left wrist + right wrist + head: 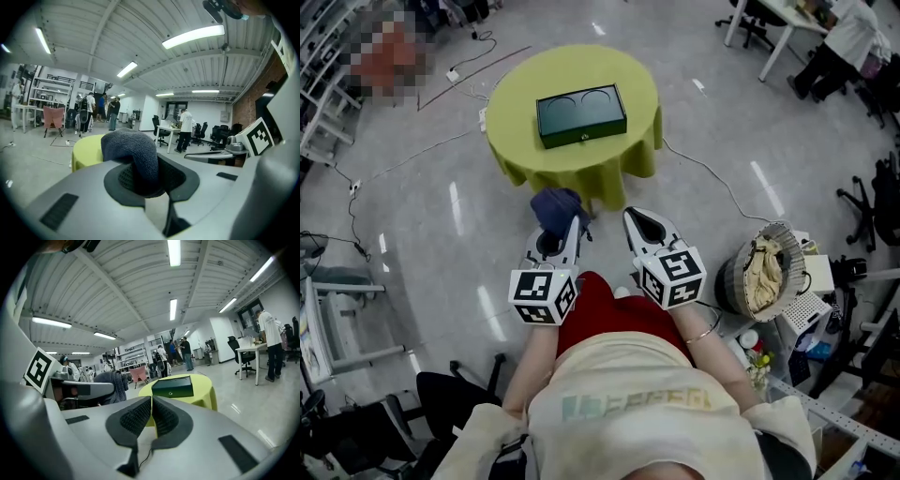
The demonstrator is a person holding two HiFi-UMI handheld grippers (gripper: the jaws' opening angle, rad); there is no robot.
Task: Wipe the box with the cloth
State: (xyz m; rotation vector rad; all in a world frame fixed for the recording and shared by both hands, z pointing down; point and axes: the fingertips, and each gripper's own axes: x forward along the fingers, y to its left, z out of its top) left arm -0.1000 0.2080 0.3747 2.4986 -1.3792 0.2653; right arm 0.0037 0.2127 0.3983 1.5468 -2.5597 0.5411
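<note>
My left gripper is clamped on a fold of the dark cloth, which bunches soft and limp above the jaws (light, but it will flop), while my right gripper is closed on nothing. The box sits well ahead, mid-way across the round table, apart from both grippers. It looks rigid with a smooth lid, so I judge it may slide under a wipe; I would brace its side with the right gripper.
</note>
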